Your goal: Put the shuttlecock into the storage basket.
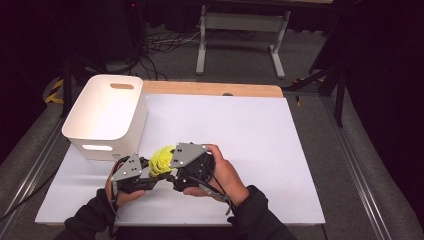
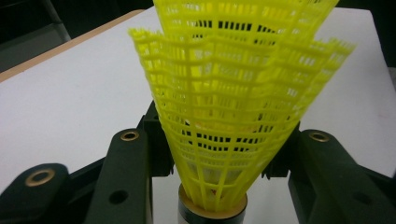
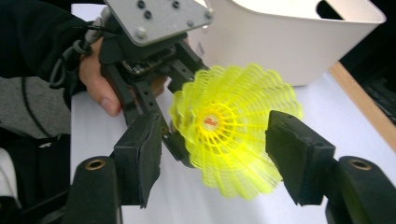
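Now, left gripper (image 3: 175,84) jaws clamping shuttlecock (image 3: 233,128), right gripper (image 3: 212,154) jaws apart around skirt

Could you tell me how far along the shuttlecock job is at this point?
Done: the left gripper clamps the yellow shuttlecock above the table. In hand: the right gripper has open jaws on either side of its skirt, not pressing. Left: the white bin looks empty.

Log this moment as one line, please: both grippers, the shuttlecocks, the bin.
left gripper: shut on yellow shuttlecocks | right gripper: open around skirt, pads apart from it | white bin: on table, beyond hands
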The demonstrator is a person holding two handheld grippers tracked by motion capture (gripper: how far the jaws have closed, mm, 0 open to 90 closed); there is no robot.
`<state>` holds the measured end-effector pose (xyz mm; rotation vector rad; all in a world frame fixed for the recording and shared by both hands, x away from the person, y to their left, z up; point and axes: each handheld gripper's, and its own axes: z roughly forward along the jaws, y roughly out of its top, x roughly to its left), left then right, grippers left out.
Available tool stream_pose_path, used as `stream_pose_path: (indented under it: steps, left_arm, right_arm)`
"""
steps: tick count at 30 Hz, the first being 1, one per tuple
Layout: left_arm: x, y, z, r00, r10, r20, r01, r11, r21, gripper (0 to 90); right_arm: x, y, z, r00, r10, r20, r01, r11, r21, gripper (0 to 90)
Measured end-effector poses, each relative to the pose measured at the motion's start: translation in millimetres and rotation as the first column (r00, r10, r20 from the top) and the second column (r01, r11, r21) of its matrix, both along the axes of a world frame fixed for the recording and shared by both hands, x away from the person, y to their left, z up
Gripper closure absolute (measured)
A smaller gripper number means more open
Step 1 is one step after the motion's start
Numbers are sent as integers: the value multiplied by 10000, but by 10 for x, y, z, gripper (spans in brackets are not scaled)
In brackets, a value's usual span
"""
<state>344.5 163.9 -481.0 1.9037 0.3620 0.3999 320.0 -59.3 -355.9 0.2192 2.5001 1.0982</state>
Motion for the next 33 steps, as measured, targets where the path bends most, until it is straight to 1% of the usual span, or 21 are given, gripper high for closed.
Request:
stream_pose_path:
  steps: [3, 4, 5, 7, 9, 10, 12, 14, 15, 18, 22, 26, 27, 29, 31, 33]
  left_arm:
    - [0, 1, 0, 10000, -26, -8, 26, 10000, 3, 561]
    - [0, 1, -1, 10000, -39, -7, 39, 10000, 1, 561]
    - [-2, 2, 1, 10000, -26, 10, 26, 10000, 6, 560]
    - [-1, 8, 3, 10000, -14, 13, 14, 10000, 11, 560]
    - [1, 15, 5, 10000, -12, -2, 12, 10000, 20, 560]
    - [-1, 13, 3, 10000, -4, -27, 4, 10000, 6, 560]
    - [-1, 17, 4, 10000, 15, -24, -15, 10000, 18, 560]
    - [-2, 22, 5, 10000, 31, 8, -31, 10000, 42, 560]
    - [0, 29, 8, 10000, 47, 41, -47, 10000, 49, 559]
    - [-2, 34, 7, 10000, 73, -53, -73, 10000, -12, 558]
    - [-3, 43, 14, 10000, 66, 20, -66, 10000, 35, 557]
    - [-12, 50, 18, 10000, 94, 31, -95, 9999, 39, 557]
    - [-15, 53, 20, 10000, 64, 12, -64, 10000, 15, 558]
    - [-31, 63, 26, 9999, 102, 58, -102, 9999, -24, 557]
    - [-39, 76, 32, 9999, 114, 88, -113, 9999, -41, 558]
    - [-39, 90, 39, 9999, 97, 127, -97, 10000, 13, 558]
  right_arm:
    - [-12, -69, 11, 9999, -90, 62, 88, 9997, 241, 342]
    - [-19, -98, 15, 9997, -147, 184, 141, 9994, 319, 342]
    - [-23, -116, 17, 9996, -204, 215, 195, 9991, 380, 340]
    - [-35, -168, 26, 9990, -245, 383, 221, 9977, 640, 329]
    - [-49, -227, 38, 9981, -312, 526, 265, 9957, 889, 306]
    - [-60, -260, 44, 9972, -330, 668, 258, 9941, 1053, 293]
    - [-77, -311, 51, 9959, -332, 836, 224, 9916, 1271, 285]
    - [-89, -379, 50, 9950, -445, 897, 314, 9894, 1416, 272]
    - [-87, -414, 42, 9943, -562, 906, 421, 9878, 1496, 256]
    - [-71, -516, 6, 9927, -817, 893, 662, 9842, 1641, 254]
    - [-38, -678, -76, 9882, -1280, 843, 1107, 9765, 1849, 245]
    - [-9, -794, -139, 9875, -1497, 496, 1368, 9695, 2034, 233]
    - [-10, -820, -149, 9864, -1573, 475, 1446, 9683, 2039, 231]
    - [-14, -853, -164, 9851, -1630, 541, 1496, 9690, 1964, 227]
    - [-11, -905, -194, 9813, -1839, 558, 1695, 9649, 2004, 218]
    - [-4, -944, -219, 9794, -1957, 503, 1822, 9631, 1983, 213]
